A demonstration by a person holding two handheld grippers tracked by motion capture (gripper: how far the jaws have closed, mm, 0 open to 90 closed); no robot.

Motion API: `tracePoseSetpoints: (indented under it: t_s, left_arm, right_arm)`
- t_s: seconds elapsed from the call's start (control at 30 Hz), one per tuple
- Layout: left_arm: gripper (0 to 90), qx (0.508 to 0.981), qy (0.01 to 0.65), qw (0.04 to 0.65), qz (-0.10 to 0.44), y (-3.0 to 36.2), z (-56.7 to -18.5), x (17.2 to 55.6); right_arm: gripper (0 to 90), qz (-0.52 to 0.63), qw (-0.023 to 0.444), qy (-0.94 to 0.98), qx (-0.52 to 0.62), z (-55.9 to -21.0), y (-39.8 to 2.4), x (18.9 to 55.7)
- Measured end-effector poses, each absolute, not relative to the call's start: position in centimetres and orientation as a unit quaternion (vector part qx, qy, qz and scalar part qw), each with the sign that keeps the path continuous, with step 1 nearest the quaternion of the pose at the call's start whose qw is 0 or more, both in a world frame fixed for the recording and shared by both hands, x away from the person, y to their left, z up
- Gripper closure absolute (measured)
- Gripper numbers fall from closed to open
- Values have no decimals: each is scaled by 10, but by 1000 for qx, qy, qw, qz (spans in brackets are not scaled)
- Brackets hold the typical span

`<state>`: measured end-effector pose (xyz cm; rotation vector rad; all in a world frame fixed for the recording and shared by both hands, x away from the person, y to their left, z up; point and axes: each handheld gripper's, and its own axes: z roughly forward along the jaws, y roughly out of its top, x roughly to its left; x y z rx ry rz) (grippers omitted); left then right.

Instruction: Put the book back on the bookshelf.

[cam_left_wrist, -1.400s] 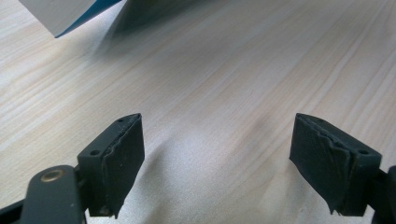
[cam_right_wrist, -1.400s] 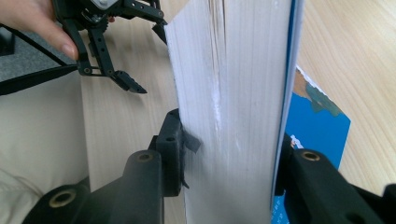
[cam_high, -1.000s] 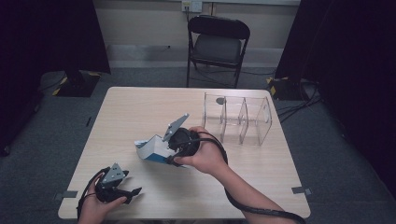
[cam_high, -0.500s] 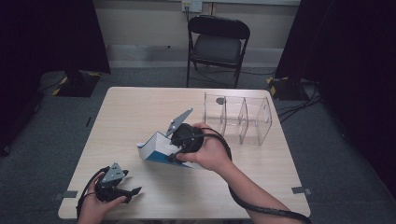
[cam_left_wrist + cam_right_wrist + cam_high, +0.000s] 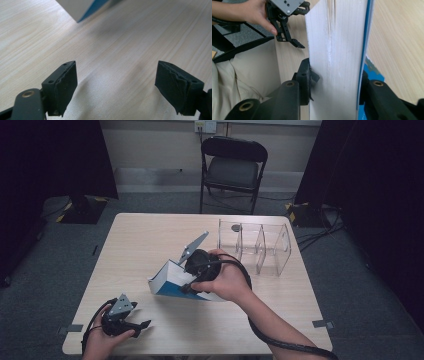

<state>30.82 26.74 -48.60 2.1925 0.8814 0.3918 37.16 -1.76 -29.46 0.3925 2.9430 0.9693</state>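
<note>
A thick book (image 5: 167, 281) with white pages and a blue cover is propped on its edge at the middle of the table (image 5: 150, 235). My right gripper (image 5: 189, 286) is shut on it. In the right gripper view the jaws (image 5: 334, 82) pinch the page block (image 5: 337, 47) and the cover from both sides. My left gripper (image 5: 141, 327) rests near the table's front left edge, open, with bare wood between its jaws (image 5: 117, 85). A corner of the book (image 5: 80, 7) shows ahead of it. The left gripper (image 5: 298, 25) also appears beyond the book in the right gripper view.
A clear plastic organizer (image 5: 255, 247) with three compartments stands at the table's right rear, a small dark piece on its left wall. A black folding chair (image 5: 232, 165) stands behind the table. Tape marks the front corners.
The right hand and the held book have shifted slightly to the right and tilted a little. The left gripper has stayed in place, open.
</note>
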Motion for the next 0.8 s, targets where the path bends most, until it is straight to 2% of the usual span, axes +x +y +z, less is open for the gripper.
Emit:
tracePoseSetpoints:
  t_s: [0.8]
  left_arm:
    - [180,853,340,364,159,268,-483,310]
  right_arm:
    - [606,288,-12,952,107,-286,-6,375]
